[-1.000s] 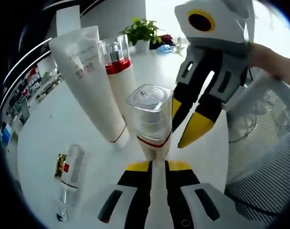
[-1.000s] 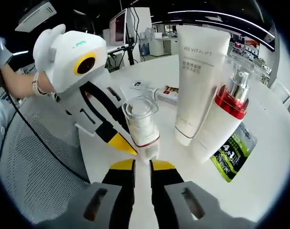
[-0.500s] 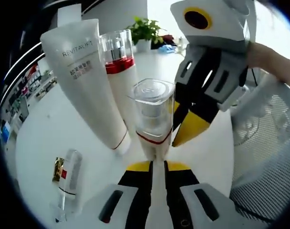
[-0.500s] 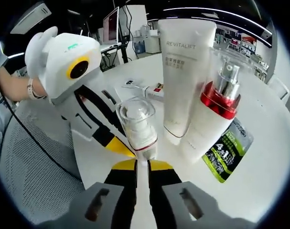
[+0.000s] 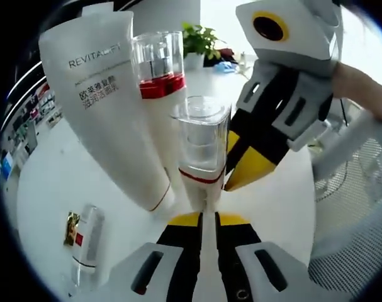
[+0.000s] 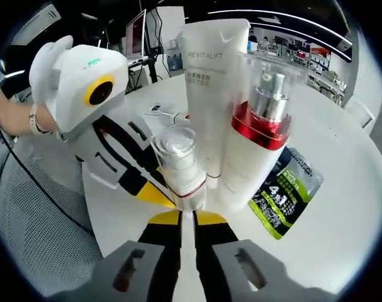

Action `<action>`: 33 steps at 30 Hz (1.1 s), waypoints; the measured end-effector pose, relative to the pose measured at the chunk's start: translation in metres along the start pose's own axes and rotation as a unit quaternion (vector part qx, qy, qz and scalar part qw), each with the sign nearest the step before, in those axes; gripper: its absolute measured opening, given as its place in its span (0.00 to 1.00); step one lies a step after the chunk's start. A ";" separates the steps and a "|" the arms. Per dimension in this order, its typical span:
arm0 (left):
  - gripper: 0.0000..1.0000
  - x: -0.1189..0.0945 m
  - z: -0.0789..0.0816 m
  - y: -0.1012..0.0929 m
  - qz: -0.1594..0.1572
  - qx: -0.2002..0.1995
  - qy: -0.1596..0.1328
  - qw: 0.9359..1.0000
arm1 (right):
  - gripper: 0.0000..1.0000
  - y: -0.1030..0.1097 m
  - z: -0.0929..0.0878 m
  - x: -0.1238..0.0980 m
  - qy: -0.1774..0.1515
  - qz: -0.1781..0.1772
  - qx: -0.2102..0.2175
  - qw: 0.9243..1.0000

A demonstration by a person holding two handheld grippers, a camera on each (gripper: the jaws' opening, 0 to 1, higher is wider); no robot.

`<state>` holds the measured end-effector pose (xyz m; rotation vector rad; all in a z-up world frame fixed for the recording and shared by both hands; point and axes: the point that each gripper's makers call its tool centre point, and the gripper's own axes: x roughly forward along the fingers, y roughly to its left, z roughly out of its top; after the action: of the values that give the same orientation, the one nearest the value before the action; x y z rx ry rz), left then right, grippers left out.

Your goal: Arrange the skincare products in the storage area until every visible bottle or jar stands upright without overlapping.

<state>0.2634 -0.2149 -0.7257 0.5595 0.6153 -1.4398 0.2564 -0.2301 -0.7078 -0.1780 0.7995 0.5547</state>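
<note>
A small white bottle with a clear cap and red band stands upright on the round white table. My left gripper is shut on its base. My right gripper is shut, and in the left gripper view its yellow tips rest against the bottle's right side. Right behind the bottle stand a white REVITALIFT tube and a red-collared pump bottle. A small clear bottle lies flat on the table.
A black-and-green sachet lies flat beside the pump bottle. A mesh chair stands at the table's edge. A potted plant sits at the far side. A person's hand holds each gripper.
Both grippers and the small bottle have moved closer to the tube and the pump bottle, which now loom right behind it. The grip looks unchanged.
</note>
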 end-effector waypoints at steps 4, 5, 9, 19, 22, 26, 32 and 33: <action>0.04 0.002 0.003 0.001 0.000 -0.001 -0.001 1.000 | 0.09 -0.004 0.000 0.000 0.000 -0.006 -0.001 1.000; 0.04 0.003 0.004 0.001 -0.001 0.001 0.000 1.000 | 0.09 -0.005 -0.001 0.000 0.003 -0.007 -0.002 1.000; 0.05 0.005 0.005 0.002 0.001 0.001 0.000 1.000 | 0.09 -0.008 -0.001 0.001 0.003 -0.010 -0.001 1.000; 0.04 0.009 0.007 0.000 -0.003 -0.004 0.000 1.000 | 0.09 -0.016 -0.003 0.001 0.002 -0.024 0.001 1.000; 0.04 0.010 0.006 0.001 -0.001 -0.005 0.001 1.000 | 0.09 -0.016 -0.003 0.001 0.002 -0.025 0.001 1.000; 0.03 0.012 0.007 0.002 0.002 -0.011 0.000 1.000 | 0.08 -0.019 -0.004 0.002 0.005 -0.029 0.001 1.000; 0.03 0.013 0.007 0.004 0.004 -0.015 0.000 1.000 | 0.08 -0.019 -0.004 0.002 0.003 -0.030 0.004 1.000; 0.03 0.014 0.007 0.004 0.005 -0.015 0.000 1.000 | 0.08 -0.019 -0.004 0.002 0.002 -0.030 0.004 1.000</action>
<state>0.2685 -0.2292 -0.7301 0.5386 0.6332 -1.4181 0.2655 -0.2465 -0.7131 -0.1960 0.7977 0.4952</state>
